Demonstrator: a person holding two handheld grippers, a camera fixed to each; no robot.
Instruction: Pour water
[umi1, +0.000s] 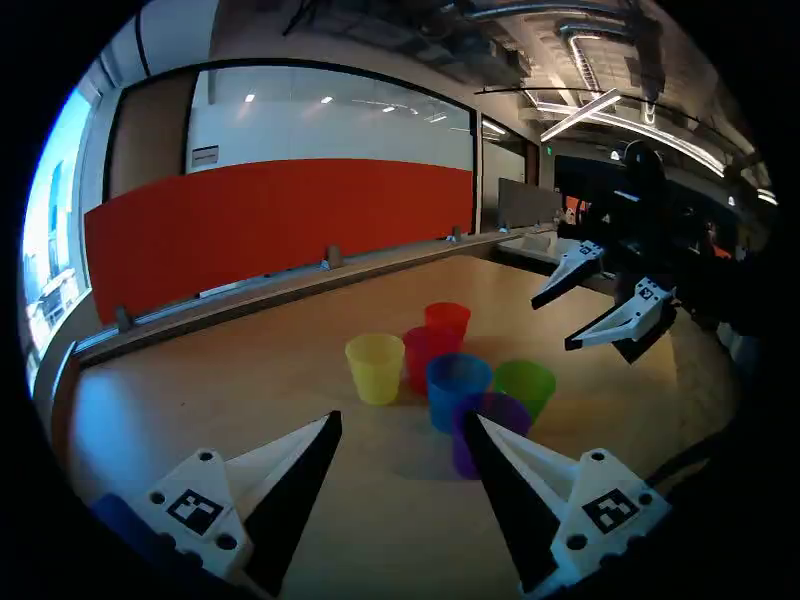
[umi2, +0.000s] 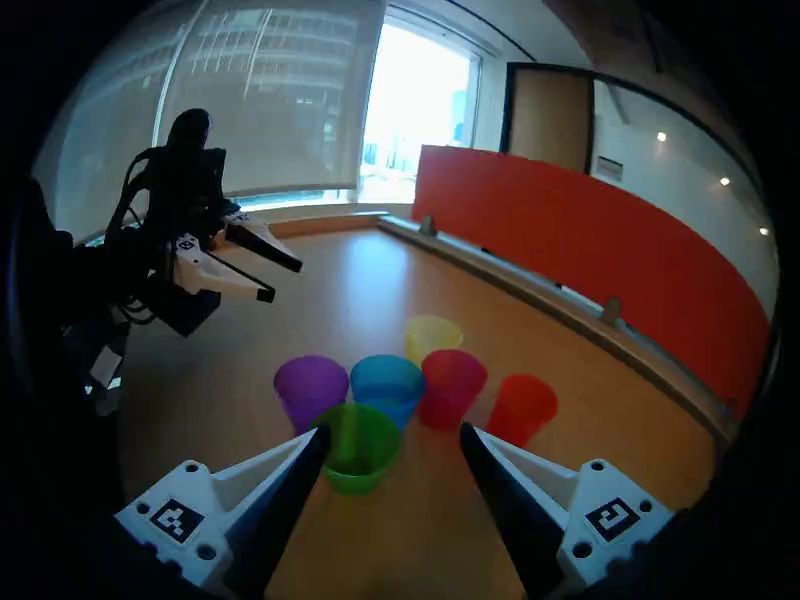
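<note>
Wooden table (umi1: 250, 380): six plastic cups (umi1: 455, 378) clustered together, yellow, red, orange, blue, green, purple. Left gripper (umi1: 400, 417) and right gripper (umi2: 393, 430): fingers spread apart, holding nothing.

Six see-through plastic cups, all upright and bunched in a tight cluster on the wooden table (umi2: 330, 290). From the right gripper view the green cup (umi2: 358, 447) sits nearest, with the purple cup (umi2: 311, 390) and blue cup (umi2: 387, 388) side by side just behind it. The red cup (umi2: 452, 387) is right beside the blue, the yellow cup (umi2: 433, 337) is at the back, and the orange cup (umi2: 522, 408) is on the right end next to the red. Honestly can't tell if any has water in it.
</note>
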